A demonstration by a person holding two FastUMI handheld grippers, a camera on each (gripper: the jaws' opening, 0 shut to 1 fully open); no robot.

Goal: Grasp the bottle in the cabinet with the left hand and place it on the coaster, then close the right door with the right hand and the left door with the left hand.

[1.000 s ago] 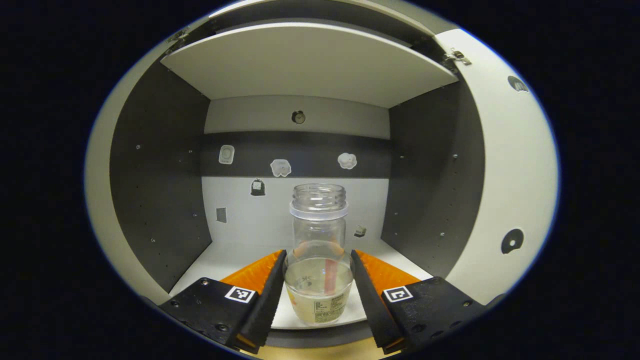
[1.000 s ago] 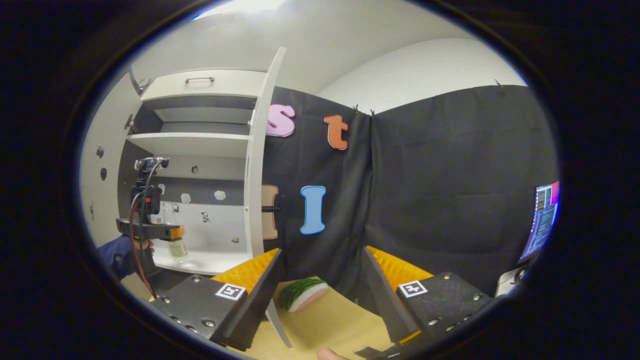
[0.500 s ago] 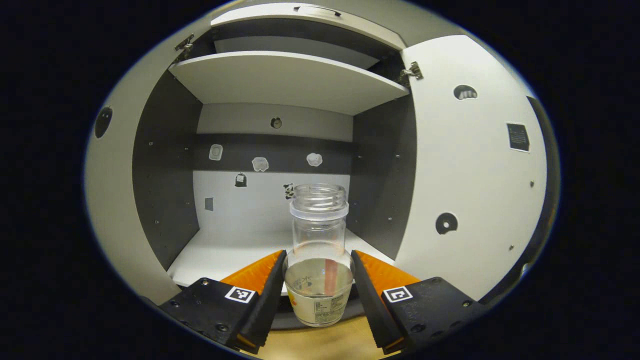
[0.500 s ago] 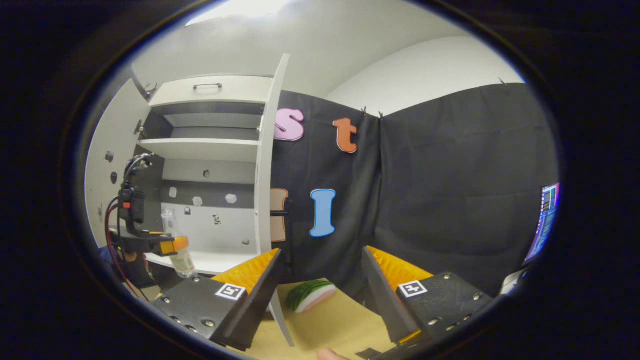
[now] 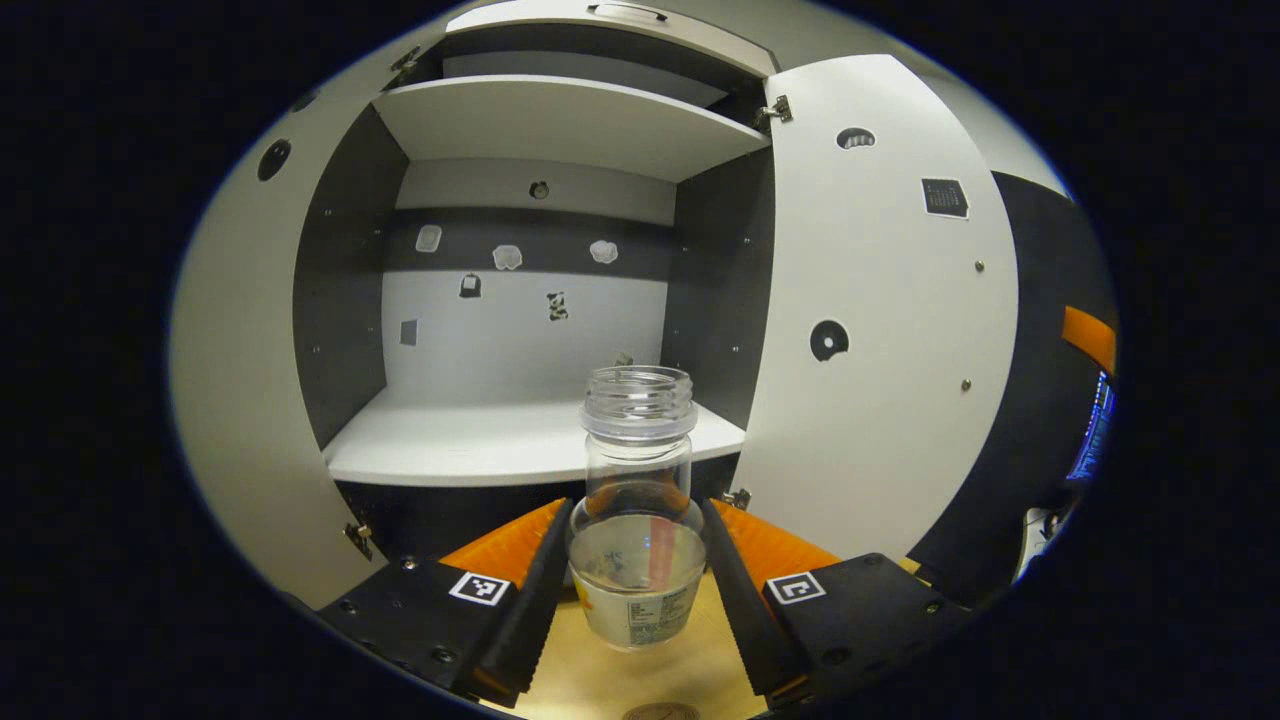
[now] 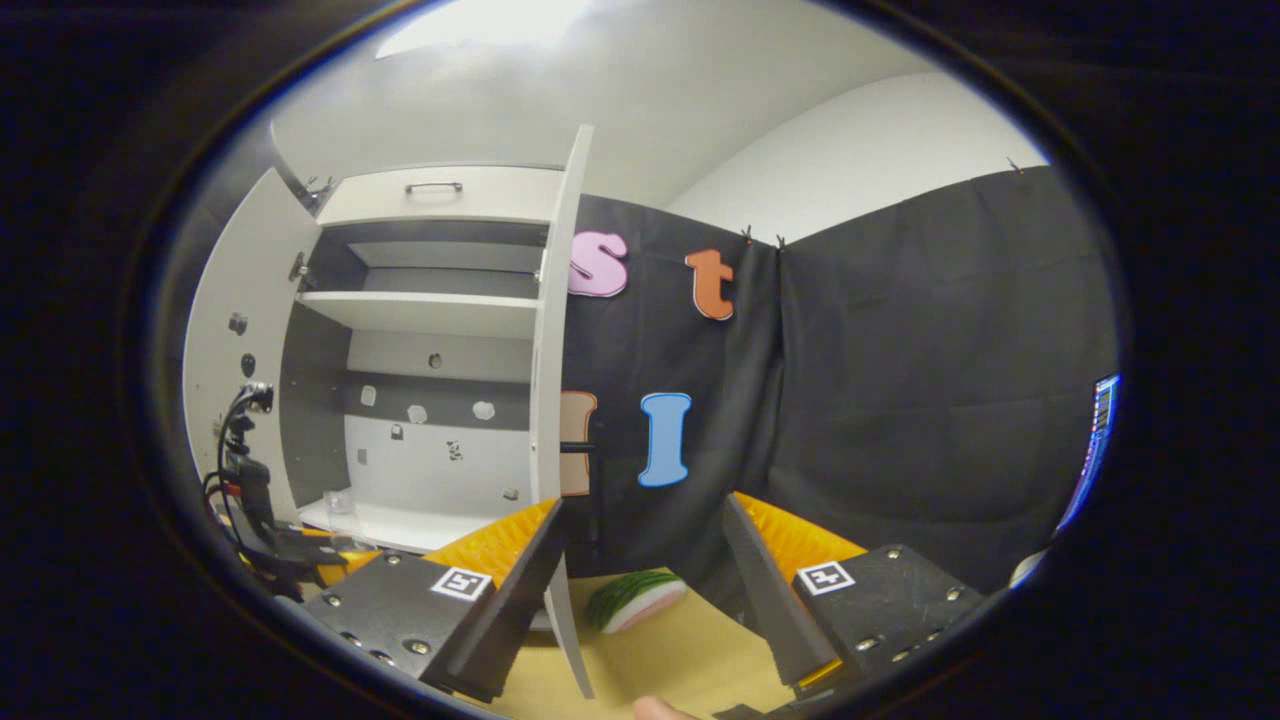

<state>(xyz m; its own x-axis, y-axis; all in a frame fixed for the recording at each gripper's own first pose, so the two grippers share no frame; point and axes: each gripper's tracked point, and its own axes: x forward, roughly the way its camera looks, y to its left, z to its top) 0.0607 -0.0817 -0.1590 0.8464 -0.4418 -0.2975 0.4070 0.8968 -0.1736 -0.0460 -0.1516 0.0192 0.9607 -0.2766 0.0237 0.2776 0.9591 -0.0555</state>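
- The left door (image 5: 235, 400) of the cabinet is seen swung wide open at the left side of the left gripper view.
- The inside of the cabinet (image 5: 520, 300) is seen next, with a white shelf (image 5: 520, 440) at the bottom and another shelf (image 5: 570, 125) higher up. A few small stickers (image 5: 507, 257) are stuck on the back wall.
- The left claw (image 5: 637, 570) is seen at the bottom of its own view, pinched on the bottle (image 5: 638, 500). Both orange and black fingers (image 5: 530, 590) are pressed on the bottle's round lower part, one on each side.
- The bottle is held upright, out in front of the cabinet and over the tan tabletop (image 5: 620, 680). It is clear, has no cap on, and has some liquid in the bottom.
- A small piece of a round brown thing (image 5: 660, 712) is seen on the tabletop at the bottom edge, just below the bottle. It may be the coaster, but it cannot be told for sure.
- The right door (image 5: 880, 330) is seen open to the right of the bottle.
- In the right gripper view, the right claw (image 6: 640, 590) is spread open with nothing between its fingers. It is held low over the tabletop, in front of the black cloth wall (image 6: 900, 400).
- A green and pink watermelon slice toy (image 6: 635, 598) is seen lying on the tabletop past the claw.
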